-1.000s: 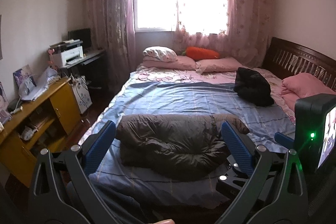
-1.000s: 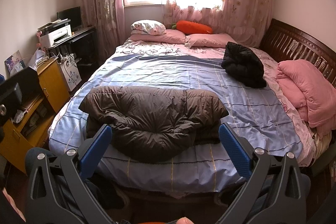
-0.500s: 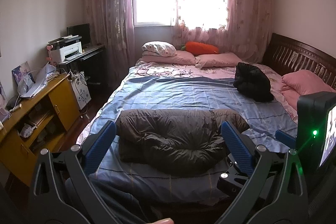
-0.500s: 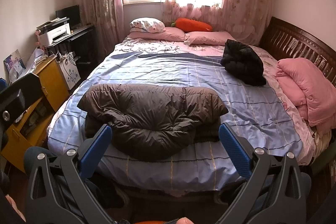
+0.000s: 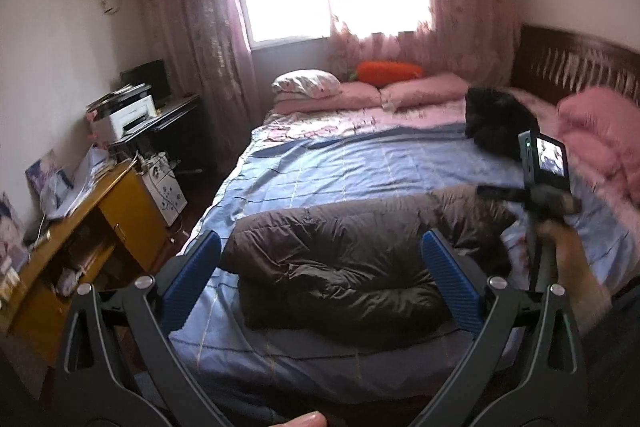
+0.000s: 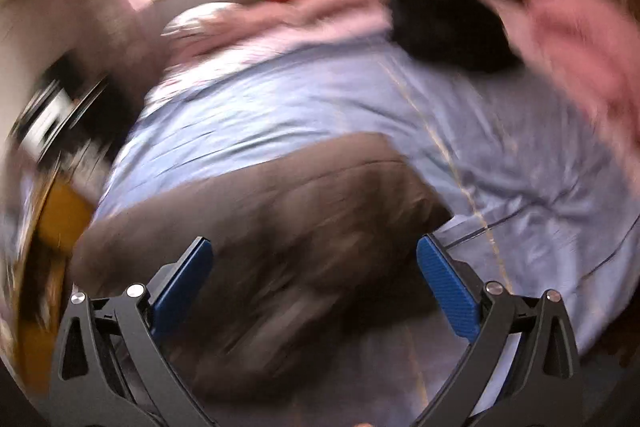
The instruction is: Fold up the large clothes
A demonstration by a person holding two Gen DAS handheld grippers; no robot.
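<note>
A dark brown puffy down jacket [image 5: 344, 259] lies folded across the near part of the blue bedspread [image 5: 360, 171]. My left gripper [image 5: 320, 283] is open and empty, held back from the bed's near edge in front of the jacket. My right gripper [image 6: 314, 283] is open and empty, close above the jacket [image 6: 256, 227]; its view is heavily blurred and tilted. The right gripper with its camera screen [image 5: 546, 167] shows at the right of the left wrist view, over the jacket's right end.
A black garment [image 5: 496, 123] lies at the far right of the bed. A pink quilt [image 5: 600, 135] lies by the wooden headboard [image 5: 580, 67]. Pillows and an orange carrot cushion [image 5: 388, 71] line the window side. A yellow desk [image 5: 80, 239] and a printer [image 5: 124, 115] stand on the left.
My right gripper has swung forward and down over the jacket's right part, tilting and blurring its view. My left gripper has shifted and tilted slightly. Both stay open.
</note>
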